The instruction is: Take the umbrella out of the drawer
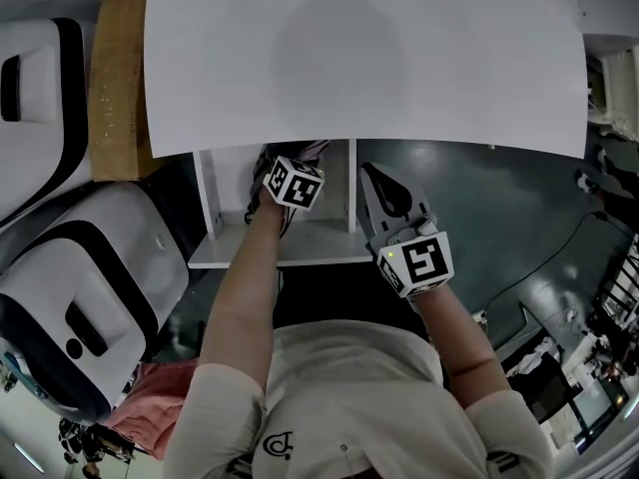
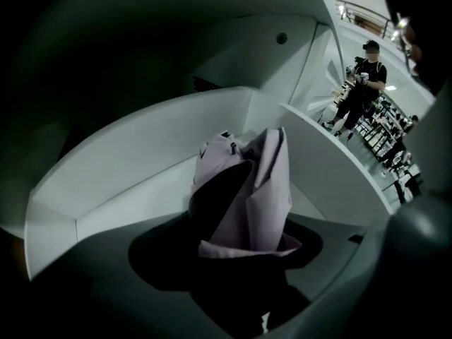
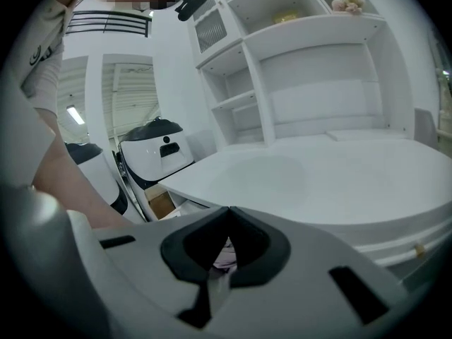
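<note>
The pale lilac folded umbrella (image 2: 247, 189) lies in the white drawer (image 2: 141, 168), which stands pulled out under the white desk top (image 1: 359, 58). My left gripper (image 2: 247, 214) points steeply down into the drawer (image 1: 210, 208) and is open. The umbrella's end sits between its dark fingers (image 2: 215, 207), and no clear squeeze on it shows. In the head view the left gripper's marker cube (image 1: 295, 183) covers its jaws. My right gripper (image 1: 384, 193) hovers just right of the drawer, outside it. It is shut (image 3: 227, 214) with nothing held.
Two white machines with black trim (image 1: 90, 297) (image 1: 30, 78) stand at the left beside a brown board (image 1: 120, 68). A cable (image 1: 559, 247) runs over the dark floor at the right. White shelves (image 3: 318, 69) rise behind the desk. A person (image 2: 364, 83) stands far off.
</note>
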A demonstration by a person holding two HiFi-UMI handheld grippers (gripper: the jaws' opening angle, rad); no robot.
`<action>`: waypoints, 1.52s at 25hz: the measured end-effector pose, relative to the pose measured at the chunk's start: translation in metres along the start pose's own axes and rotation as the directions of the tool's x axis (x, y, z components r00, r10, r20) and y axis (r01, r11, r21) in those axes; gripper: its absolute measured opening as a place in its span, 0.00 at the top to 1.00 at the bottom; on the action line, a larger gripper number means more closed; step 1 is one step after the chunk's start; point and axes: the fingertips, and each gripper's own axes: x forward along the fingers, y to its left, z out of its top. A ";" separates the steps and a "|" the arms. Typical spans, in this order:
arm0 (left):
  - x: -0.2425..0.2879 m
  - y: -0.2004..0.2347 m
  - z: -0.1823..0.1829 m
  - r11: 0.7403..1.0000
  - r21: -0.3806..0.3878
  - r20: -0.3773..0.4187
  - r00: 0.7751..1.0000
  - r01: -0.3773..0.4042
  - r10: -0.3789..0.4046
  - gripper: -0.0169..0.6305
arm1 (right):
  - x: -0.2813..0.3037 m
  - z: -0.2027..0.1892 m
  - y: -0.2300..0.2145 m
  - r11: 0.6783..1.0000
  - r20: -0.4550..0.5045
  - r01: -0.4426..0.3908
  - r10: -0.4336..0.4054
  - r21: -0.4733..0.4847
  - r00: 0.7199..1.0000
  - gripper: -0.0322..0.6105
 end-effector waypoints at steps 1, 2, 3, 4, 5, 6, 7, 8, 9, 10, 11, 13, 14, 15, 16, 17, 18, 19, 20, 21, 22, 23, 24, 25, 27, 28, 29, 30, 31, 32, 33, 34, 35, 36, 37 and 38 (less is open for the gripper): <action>-0.001 0.001 -0.001 1.000 -0.003 -0.001 1.000 -0.002 0.002 0.49 | -0.001 0.000 0.000 1.000 0.000 0.003 -0.003 -0.001 1.000 0.94; -0.001 0.002 -0.001 1.000 -0.004 -0.003 1.000 -0.002 0.002 0.52 | -0.002 0.000 0.000 1.000 0.001 0.006 -0.006 -0.007 1.000 0.94; -0.002 0.003 -0.001 1.000 -0.004 -0.004 1.000 0.001 -0.001 0.55 | -0.003 0.001 0.001 1.000 0.002 0.009 -0.009 -0.017 1.000 0.94; -0.003 0.003 -0.001 1.000 0.000 -0.006 1.000 0.006 -0.006 0.56 | -0.005 0.002 0.002 0.999 0.004 0.011 -0.011 -0.031 1.000 0.94; -0.003 0.004 0.000 1.000 0.007 -0.007 1.000 0.010 -0.010 0.57 | -0.006 0.003 0.004 0.999 0.008 0.014 -0.013 -0.047 1.000 0.94; -0.004 0.006 0.000 1.000 0.016 -0.008 1.000 0.014 -0.014 0.58 | -0.008 0.005 0.005 0.998 0.013 0.016 -0.015 -0.063 1.000 0.94; -0.004 0.007 -0.001 1.000 0.022 -0.011 1.000 0.021 -0.021 0.60 | -0.010 0.007 0.007 0.997 0.019 0.019 -0.018 -0.077 1.000 0.94; -0.004 0.006 -0.002 0.999 0.024 -0.016 0.999 0.034 -0.033 0.60 | -0.012 0.009 0.008 0.996 0.023 0.022 -0.020 -0.086 1.000 0.94; -0.005 0.005 -0.004 0.998 0.021 -0.023 0.998 0.052 -0.052 0.61 | -0.014 0.011 0.009 0.995 0.024 0.023 -0.021 -0.093 0.999 0.94; -0.006 0.002 -0.005 0.997 0.015 -0.031 0.997 0.073 -0.073 0.62 | -0.016 0.012 0.008 0.994 0.025 0.026 -0.023 -0.105 0.999 0.94; -0.009 -0.001 -0.005 0.996 0.008 -0.035 0.995 0.092 -0.092 0.62 | -0.018 0.013 0.006 0.992 0.027 0.030 -0.027 -0.123 0.999 0.94; -0.018 -0.007 0.001 0.993 0.005 -0.020 0.993 0.114 -0.114 0.62 | -0.022 0.018 0.002 0.988 0.039 0.038 -0.033 -0.152 0.999 0.94; -0.024 -0.010 0.006 0.993 0.011 -0.006 0.993 0.121 -0.121 0.62 | -0.024 0.021 0.000 0.986 0.049 0.045 -0.037 -0.159 0.998 0.94; -0.029 -0.012 0.011 0.992 0.021 0.007 0.992 0.126 -0.127 0.62 | -0.025 0.024 -0.001 0.985 0.056 0.052 -0.044 -0.163 0.997 0.94; -0.034 -0.014 0.014 0.991 0.031 0.018 0.991 0.130 -0.131 0.62 | -0.027 0.027 -0.002 0.985 0.062 0.060 -0.051 -0.164 0.997 0.94; -0.040 -0.016 0.017 0.990 0.039 0.026 0.991 0.134 -0.135 0.62 | -0.029 0.030 -0.001 0.985 0.070 0.067 -0.057 -0.162 0.996 0.94; -0.046 -0.017 0.018 0.990 0.045 0.032 0.990 0.137 -0.139 0.62 | -0.031 0.034 0.000 0.984 0.082 0.073 -0.061 -0.159 0.995 0.94; -0.052 -0.019 0.019 0.989 0.050 0.036 0.989 0.141 -0.143 0.62 | -0.034 0.039 0.001 0.984 0.094 0.078 -0.064 -0.158 0.993 0.94; -0.059 -0.021 0.020 0.988 0.055 0.039 0.988 0.145 -0.147 0.62 | -0.036 0.043 0.002 0.984 0.105 0.082 -0.066 -0.158 0.992 0.94; -0.065 -0.022 0.021 0.987 0.062 0.041 0.988 0.148 -0.151 0.62 | -0.039 0.047 0.004 0.984 0.114 0.086 -0.068 -0.159 0.991 0.94; -0.071 -0.024 0.021 0.986 0.070 0.042 0.987 0.150 -0.154 0.62 | -0.043 0.050 0.005 0.983 0.121 0.089 -0.071 -0.159 0.990 0.94; -0.078 -0.026 0.021 0.985 0.079 0.044 0.987 0.153 -0.157 0.62 | -0.046 0.053 0.006 0.983 0.127 0.094 -0.074 -0.160 0.989 0.94; -0.084 -0.028 0.021 0.984 0.089 0.047 0.986 0.155 -0.159 0.62 | -0.050 0.056 0.008 0.982 0.132 0.100 -0.080 -0.159 0.988 0.94; -0.091 -0.029 0.021 0.983 0.099 0.052 0.986 0.156 -0.161 0.62 | -0.053 0.058 0.009 0.982 0.136 0.106 -0.085 -0.155 0.987 0.94; -0.106 -0.032 0.021 0.981 0.116 0.067 0.984 0.154 -0.162 0.62 | -0.059 0.062 0.014 0.984 0.141 0.106 -0.087 -0.140 0.986 0.94; -0.115 -0.033 0.021 0.981 0.121 0.079 0.983 0.154 -0.164 0.62 | -0.061 0.064 0.018 0.986 0.144 0.103 -0.084 -0.132 0.986 0.94; -0.123 -0.034 0.021 0.981 0.121 0.092 0.982 0.153 -0.165 0.62 | -0.063 0.066 0.022 0.987 0.147 0.098 -0.079 -0.128 0.986 0.94; -0.132 -0.035 0.022 0.981 0.117 0.107 0.980 0.153 -0.165 0.62 | -0.064 0.069 0.026 0.987 0.153 0.094 -0.074 -0.127 0.985 0.94; -0.142 -0.035 0.023 0.983 0.109 0.124 0.979 0.150 -0.164 0.62 | -0.066 0.072 0.029 0.988 0.160 0.091 -0.071 -0.126 0.985 0.94; -0.151 -0.035 0.025 0.984 0.100 0.143 0.977 0.146 -0.160 0.62 | -0.068 0.074 0.032 0.989 0.167 0.090 -0.069 -0.121 0.984 0.94; -0.160 -0.036 0.028 0.986 0.094 0.164 0.974 0.141 -0.155 0.62 | -0.070 0.077 0.034 0.989 0.174 0.089 -0.068 -0.115 0.982 0.94; -0.169 -0.037 0.033 0.987 0.090 0.185 0.971 0.136 -0.151 0.62 | -0.073 0.082 0.035 0.990 0.179 0.091 -0.070 -0.111 0.981 0.94; -0.178 -0.039 0.038 0.987 0.089 0.207 0.967 0.132 -0.148 0.62 | -0.076 0.087 0.036 0.990 0.183 0.095 -0.074 -0.108 0.980 0.94; -0.187 -0.041 0.043 0.988 0.089 0.229 0.962 0.128 -0.146 0.62 | -0.078 0.092 0.036 0.989 0.186 0.101 -0.080 -0.105 0.979 0.94; -0.196 -0.041 0.047 0.988 0.090 0.251 0.957 0.124 -0.143 0.62 | -0.080 0.096 0.037 0.989 0.191 0.108 -0.087 -0.102 0.978 0.94; -0.205 -0.041 0.052 0.988 0.093 0.272 0.952 0.119 -0.141 0.62 | -0.081 0.101 0.039 0.988 0.197 0.114 -0.093 -0.101 0.976 0.94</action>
